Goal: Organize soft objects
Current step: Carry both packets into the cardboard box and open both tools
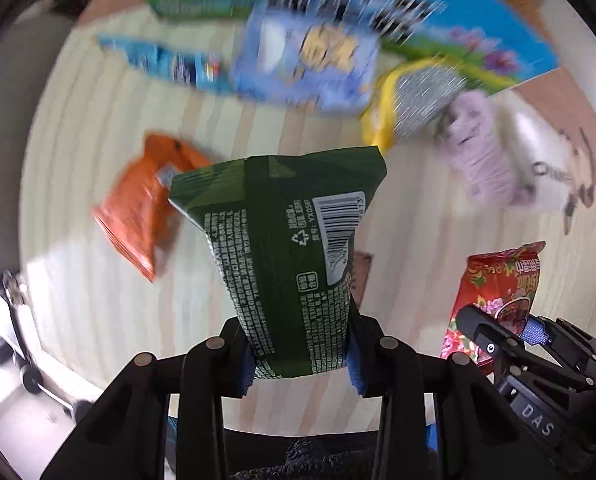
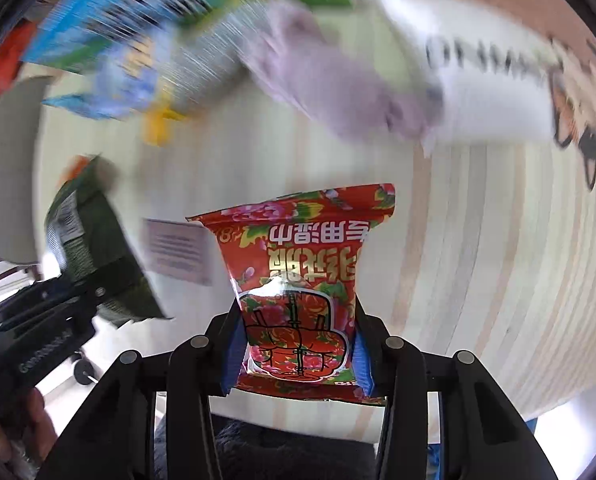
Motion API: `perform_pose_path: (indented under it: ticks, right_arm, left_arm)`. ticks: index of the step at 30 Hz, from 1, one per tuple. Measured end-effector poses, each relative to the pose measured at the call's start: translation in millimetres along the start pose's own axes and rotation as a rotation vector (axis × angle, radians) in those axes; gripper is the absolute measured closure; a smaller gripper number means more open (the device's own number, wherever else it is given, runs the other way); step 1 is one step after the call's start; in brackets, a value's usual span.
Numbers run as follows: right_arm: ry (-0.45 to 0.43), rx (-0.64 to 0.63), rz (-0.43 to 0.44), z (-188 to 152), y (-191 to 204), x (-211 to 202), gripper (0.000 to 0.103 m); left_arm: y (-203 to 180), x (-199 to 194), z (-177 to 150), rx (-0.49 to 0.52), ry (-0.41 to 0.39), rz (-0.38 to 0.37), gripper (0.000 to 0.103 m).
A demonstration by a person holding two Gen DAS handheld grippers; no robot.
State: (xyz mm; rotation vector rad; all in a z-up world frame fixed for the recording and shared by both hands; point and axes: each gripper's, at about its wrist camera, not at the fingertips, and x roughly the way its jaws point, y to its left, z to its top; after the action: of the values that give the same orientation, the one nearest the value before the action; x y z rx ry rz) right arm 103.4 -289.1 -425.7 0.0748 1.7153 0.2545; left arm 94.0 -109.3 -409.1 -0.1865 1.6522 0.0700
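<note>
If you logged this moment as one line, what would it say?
left gripper: shut on green packet | right gripper: shut on red floral packet | both packets above table

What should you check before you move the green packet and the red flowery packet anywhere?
1. Left gripper fingers pinch the green packet: ok.
2. Right gripper fingers pinch the red flowery packet: ok.
3. Both packets lifted off the wooden table: ok.
4. The two held packets apart from each other: ok.
5. Orange packet and purple soft thing out of the way below: cannot tell, too blurry.
6. Place to put the packets down: cannot tell, no bin or box clearly shows.
</note>
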Motion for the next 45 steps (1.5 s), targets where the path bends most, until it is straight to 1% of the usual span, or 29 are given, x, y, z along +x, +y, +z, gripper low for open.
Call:
perform_pose_path:
  ticks: [1,2,3,5,6,7,9,10,12,13,14,15,16,19,20,21,24,26,28,31,35,38,40,41,42,43,44,45]
  right_arm:
    - [-0.017,-0.008,0.025,0,4,-13,0.057]
    - [-0.057,-0.021,0.06,3,11,-36,0.057]
    - [-0.084,-0.027,0.072,5,14,-50,0.057]
    - [-0.157,-0.046,0.098,12,23,-92,0.057]
    - [-0.18,-0.049,0.109,23,24,-107,0.057]
    - [-0.203,-0.054,0.122,31,27,-121,0.057]
    - [-0.242,-0.068,0.137,51,30,-152,0.057]
    - [-0.254,-0.071,0.139,59,35,-167,0.057]
    - [-0.272,-0.068,0.118,91,42,-187,0.057]
    - [-0.277,-0.061,0.096,111,45,-190,0.057]
    - [-0.275,-0.053,0.074,133,38,-196,0.057]
    - [-0.271,-0.043,0.064,153,38,-196,0.057]
    - [-0.265,-0.029,0.048,175,37,-192,0.057]
    - [-0.234,0.011,0.023,228,34,-172,0.057]
    - [-0.225,0.026,0.011,243,32,-162,0.057]
    - [-0.218,0.033,0.005,256,29,-151,0.057]
    - [-0.191,0.059,-0.012,296,12,-110,0.057]
    - [-0.176,0.07,-0.023,317,5,-90,0.057]
    - [-0.161,0.078,-0.041,339,2,-72,0.057]
    - [-0.145,0.074,-0.069,356,1,-55,0.057]
    - [-0.119,0.072,-0.083,365,0,-40,0.057]
    - [-0.103,0.072,-0.082,371,-3,-31,0.056]
    - [-0.098,0.076,-0.071,372,-4,-26,0.055]
    - [-0.101,0.082,-0.068,373,-5,-25,0.052]
    - [-0.1,0.09,-0.076,374,-7,-24,0.043]
    - [-0.097,0.095,-0.083,375,-8,-24,0.042]
    - [-0.099,0.101,-0.063,375,-9,-25,0.039]
    - [-0.099,0.111,-0.051,375,-10,-27,0.037]
  left_arm:
    - [-1,-11,-2,0.015,-0.023,-0.003,0.07]
    - [-8,-33,-4,0.031,-0.048,-0.011,0.07]
    - [-16,-56,-7,0.049,-0.067,-0.019,0.07]
    - [-18,-80,5,0.077,-0.1,-0.038,0.07]
    - [-20,-93,16,0.093,-0.109,-0.042,0.07]
    - [-19,-120,48,0.107,-0.11,-0.045,0.07]
    - [-17,-132,75,0.129,-0.112,-0.07,0.07]
    - [-15,-139,99,0.14,-0.107,-0.076,0.07]
    - [-21,-157,145,0.175,-0.101,-0.075,0.07]
    - [-19,-162,167,0.191,-0.096,-0.06,0.07]
    - [-22,-161,189,0.205,-0.087,-0.048,0.07]
    - [-26,-160,205,0.21,-0.077,-0.051,0.07]
    - [-35,-157,230,0.214,-0.055,-0.056,0.07]
    - [-45,-133,287,0.228,0.015,-0.079,0.07]
    - [-52,-122,304,0.233,0.037,-0.069,0.07]
    - [-59,-111,319,0.249,0.055,-0.064,0.07]
    - [-71,-82,348,0.262,0.113,-0.088,0.07]
    - [-75,-64,362,0.274,0.154,-0.117,0.07]
    - [-80,-49,375,0.289,0.177,-0.124,0.07]
    - [-89,-29,389,0.318,0.21,-0.12,0.07]
    - [-96,-9,399,0.329,0.258,-0.156,0.069]
    - [-96,-8,398,0.344,0.265,-0.138,0.069]
    - [-96,-5,399,0.324,0.265,-0.136,0.068]
    - [-95,-6,398,0.319,0.271,-0.141,0.066]
    - [-95,-7,398,0.316,0.272,-0.142,0.058]
    - [-94,-9,398,0.309,0.265,-0.132,0.044]
    - [-93,-12,397,0.307,0.249,-0.122,0.038]
    - [-92,-18,397,0.312,0.228,-0.118,0.028]
